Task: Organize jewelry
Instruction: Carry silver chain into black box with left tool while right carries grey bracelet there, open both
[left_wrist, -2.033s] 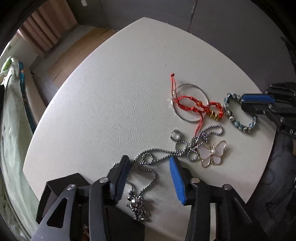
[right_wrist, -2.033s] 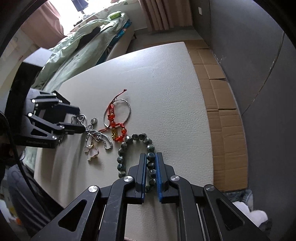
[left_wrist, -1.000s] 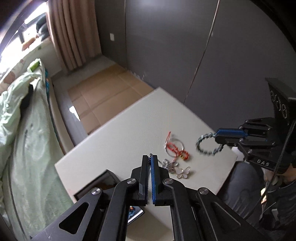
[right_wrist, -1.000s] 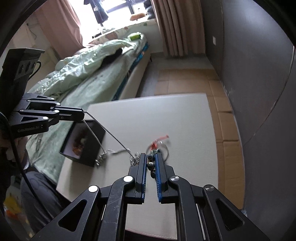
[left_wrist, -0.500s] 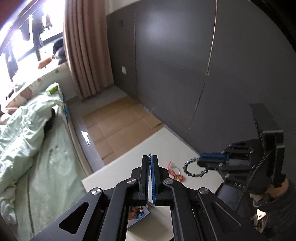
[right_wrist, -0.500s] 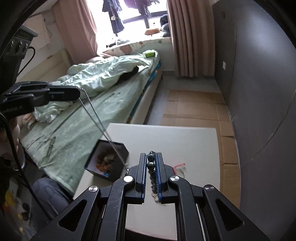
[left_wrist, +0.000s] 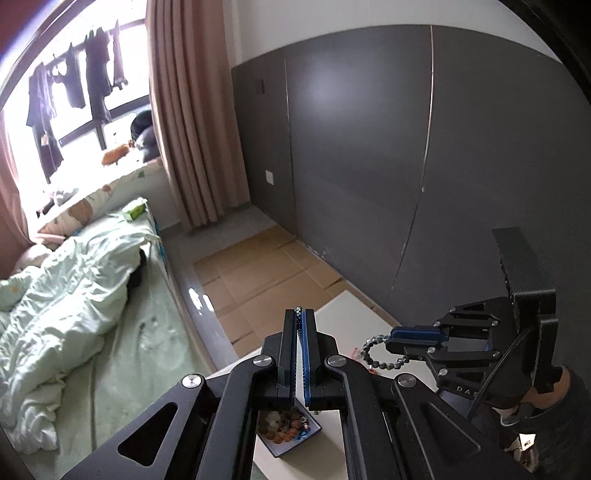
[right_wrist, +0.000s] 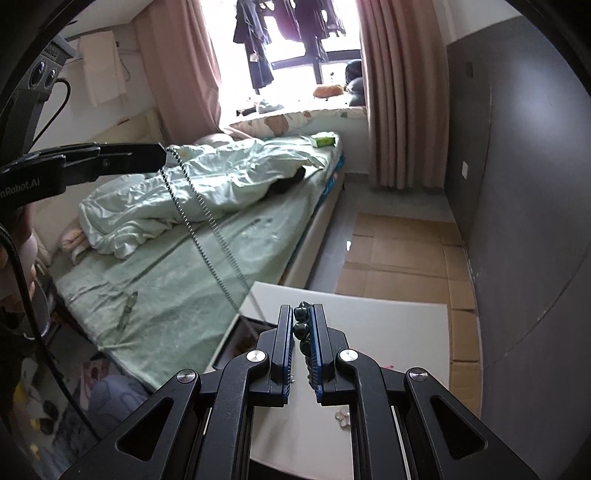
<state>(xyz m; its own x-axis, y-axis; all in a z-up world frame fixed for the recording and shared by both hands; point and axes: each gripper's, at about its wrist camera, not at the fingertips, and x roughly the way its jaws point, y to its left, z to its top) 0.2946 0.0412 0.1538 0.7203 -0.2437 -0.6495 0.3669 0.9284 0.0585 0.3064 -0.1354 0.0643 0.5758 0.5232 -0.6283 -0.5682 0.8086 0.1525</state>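
My left gripper (left_wrist: 300, 311) is shut on a silver ball-chain necklace (left_wrist: 299, 309), of which only a bit shows at the tips. In the right wrist view the left gripper (right_wrist: 164, 155) is high at the left, and the necklace (right_wrist: 199, 199) hangs from it in two strands down toward the white table (right_wrist: 369, 321). My right gripper (right_wrist: 303, 308) is shut on a dark green bead bracelet (right_wrist: 301, 326). In the left wrist view the right gripper (left_wrist: 391, 334) holds the bracelet (left_wrist: 371, 354) as a dangling loop above the table (left_wrist: 354, 310). An open jewelry box (left_wrist: 288, 432) sits on the table below my left fingers.
A bed with pale green bedding (left_wrist: 92, 288) lies left of the table. Flattened cardboard (left_wrist: 258, 273) covers the floor beside a dark grey wall (left_wrist: 369, 166). A butterfly pendant (right_wrist: 343, 415) and a bit of red cord (right_wrist: 388, 366) lie on the table. A hand (left_wrist: 546, 391) grips the right tool.
Both grippers have risen well above the table and tilted up toward the room. The necklace and the bracelet have come up with them, and the chain now hangs long.
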